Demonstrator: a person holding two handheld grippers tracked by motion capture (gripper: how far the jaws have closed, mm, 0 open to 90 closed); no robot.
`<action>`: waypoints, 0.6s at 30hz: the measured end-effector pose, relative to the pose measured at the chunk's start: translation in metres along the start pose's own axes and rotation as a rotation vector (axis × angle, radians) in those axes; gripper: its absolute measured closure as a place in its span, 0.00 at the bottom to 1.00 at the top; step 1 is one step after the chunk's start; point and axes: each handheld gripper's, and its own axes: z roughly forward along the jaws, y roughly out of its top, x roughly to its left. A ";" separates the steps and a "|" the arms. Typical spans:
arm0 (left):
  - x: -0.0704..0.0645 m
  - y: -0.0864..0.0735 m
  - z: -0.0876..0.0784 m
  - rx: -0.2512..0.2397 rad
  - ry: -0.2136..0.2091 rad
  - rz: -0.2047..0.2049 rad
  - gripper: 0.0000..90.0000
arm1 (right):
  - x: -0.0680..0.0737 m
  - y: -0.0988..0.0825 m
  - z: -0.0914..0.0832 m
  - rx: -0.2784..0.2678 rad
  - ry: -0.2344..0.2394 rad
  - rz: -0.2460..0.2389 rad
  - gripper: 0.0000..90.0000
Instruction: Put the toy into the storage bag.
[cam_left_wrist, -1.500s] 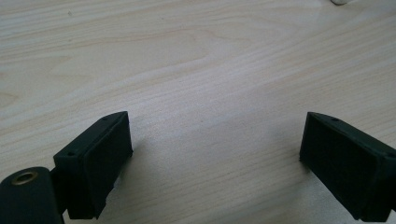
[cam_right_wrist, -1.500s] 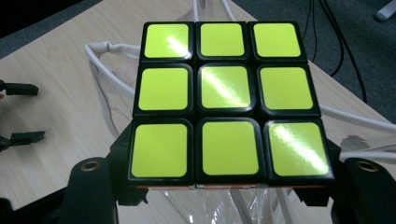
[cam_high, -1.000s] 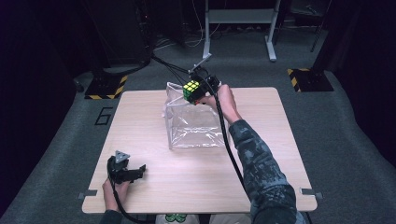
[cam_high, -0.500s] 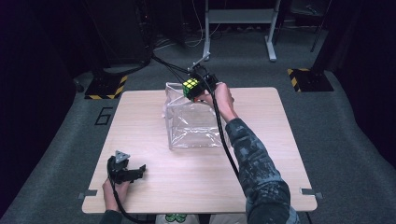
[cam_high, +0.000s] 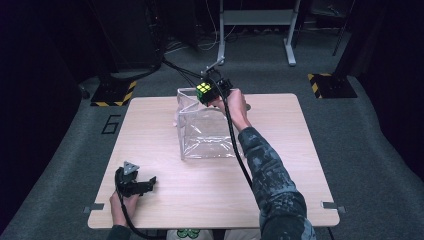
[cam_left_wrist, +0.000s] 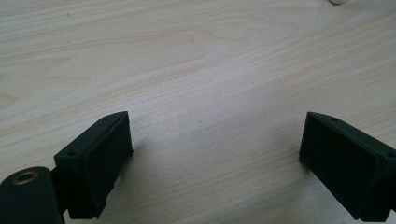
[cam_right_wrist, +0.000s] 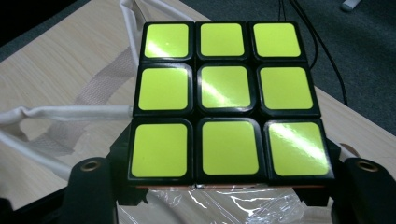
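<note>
The right gripper (cam_high: 209, 92) clamps its fingers on the puzzle cube (cam_right_wrist: 226, 100), held over the far rim of the clear bag (cam_high: 207, 131), yellow face tilted upward; a cube has no long axis. Near the tabletop's (cam_high: 300, 150) front edge, well apart from the bag, the left gripper (cam_left_wrist: 215, 158) rests with fingers spread and empty.

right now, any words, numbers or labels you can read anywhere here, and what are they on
"6": a dark outlined figure on the grey floor left of the table, high view.
A green mark at the table's near edge: too blurred to read.
The puzzle cube in the right gripper: plain yellow stickers, no text.
The clear bag: no print that can be read.
</note>
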 end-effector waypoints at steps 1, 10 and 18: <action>0.000 0.000 0.000 0.000 0.000 0.000 0.10 | -0.001 0.000 0.001 0.004 -0.004 -0.001 0.37; 0.000 0.000 0.000 0.000 -0.001 -0.001 0.10 | 0.002 -0.002 0.007 0.014 0.028 0.018 0.37; -0.001 0.000 0.000 -0.006 0.002 -0.009 0.10 | 0.001 -0.011 0.007 0.040 0.039 0.017 0.37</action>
